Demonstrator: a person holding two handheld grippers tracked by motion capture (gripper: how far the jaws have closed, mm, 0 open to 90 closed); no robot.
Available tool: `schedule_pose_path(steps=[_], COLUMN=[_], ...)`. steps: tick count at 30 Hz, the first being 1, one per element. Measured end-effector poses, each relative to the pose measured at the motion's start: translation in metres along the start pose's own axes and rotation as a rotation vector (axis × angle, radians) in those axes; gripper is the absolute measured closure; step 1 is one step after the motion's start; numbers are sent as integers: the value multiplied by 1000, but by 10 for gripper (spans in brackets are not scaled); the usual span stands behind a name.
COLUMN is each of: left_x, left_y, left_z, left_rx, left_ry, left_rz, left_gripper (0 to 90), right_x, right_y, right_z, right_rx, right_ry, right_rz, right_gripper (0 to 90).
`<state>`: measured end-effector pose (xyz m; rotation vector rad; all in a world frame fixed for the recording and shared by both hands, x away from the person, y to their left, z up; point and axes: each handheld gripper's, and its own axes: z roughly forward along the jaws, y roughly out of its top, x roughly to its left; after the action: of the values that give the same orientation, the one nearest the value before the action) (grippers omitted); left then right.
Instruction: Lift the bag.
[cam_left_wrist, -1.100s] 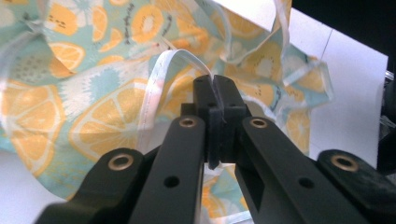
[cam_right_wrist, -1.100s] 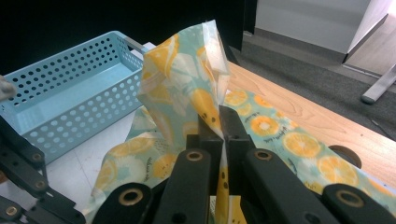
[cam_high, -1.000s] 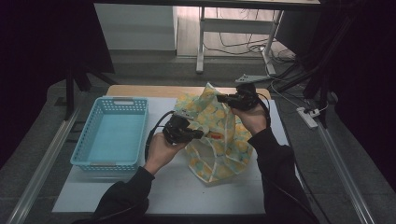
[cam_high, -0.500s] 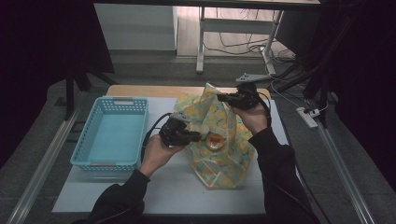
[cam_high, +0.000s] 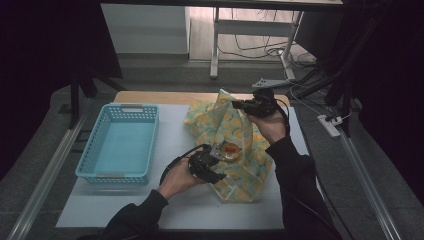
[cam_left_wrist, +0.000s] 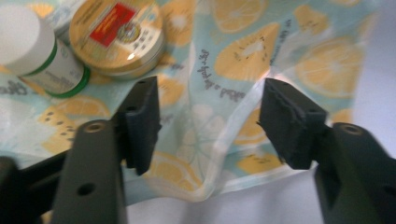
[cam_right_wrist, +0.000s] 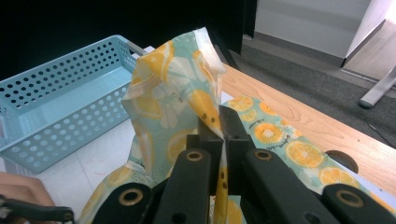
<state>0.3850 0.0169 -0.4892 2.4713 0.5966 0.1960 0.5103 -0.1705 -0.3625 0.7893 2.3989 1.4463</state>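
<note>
A plastic bag (cam_high: 240, 170) printed with orange slices lies on the white mat. My right gripper (cam_high: 239, 105) is shut on the bag's far edge (cam_right_wrist: 205, 107) and holds it up in a peak. My left gripper (cam_high: 216, 161) hovers low over the near part of the bag (cam_left_wrist: 233, 56). Its jaws have just been opening, and the bag's clear seam runs between them untouched by the pads (cam_left_wrist: 140, 126). A round gold tin (cam_high: 230, 149) with a red label (cam_left_wrist: 116, 35) and a white bottle (cam_left_wrist: 32, 49) with a green band lie at the bag.
A light blue perforated basket (cam_high: 150, 145) stands left of the bag on the mat, its wall (cam_right_wrist: 60, 88) close to the raised edge. Wooden table edge (cam_high: 165, 97) runs behind. Dark floor, cables and a table leg lie beyond.
My left gripper has sunk and come toward the near side of the bag, and its jaws have opened. The gold tin now shows. The right gripper has stayed put with the bag's edge.
</note>
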Motion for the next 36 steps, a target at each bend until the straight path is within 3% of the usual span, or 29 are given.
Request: schedule_pose_path(steps=[1, 7, 11, 19, 28, 36], left_x=[1, 5, 13, 25, 37, 46], left_y=[0, -7, -10, -5, 5, 18], left_z=[2, 16, 15, -19, -68, -108], left_rx=[13, 88, 61, -87, -216, -280], left_ry=[-6, 7, -29, -94, -89, -56], left_rz=[2, -7, -62, -139, -169, -156], left_gripper=[517, 693, 890, 897, 899, 898], right_x=[-1, -2, -1, -3, -2, 2], right_y=[-1, -4, -4, -3, 3, 13], right_z=[0, 1, 2, 0, -6, -12], right_rx=[1, 4, 7, 2, -14, -40], right_ry=[-1, 0, 0, -3, 0, 4], right_rz=[2, 7, 4, 9, 9, -2], right_gripper=[899, 899, 899, 899, 899, 900])
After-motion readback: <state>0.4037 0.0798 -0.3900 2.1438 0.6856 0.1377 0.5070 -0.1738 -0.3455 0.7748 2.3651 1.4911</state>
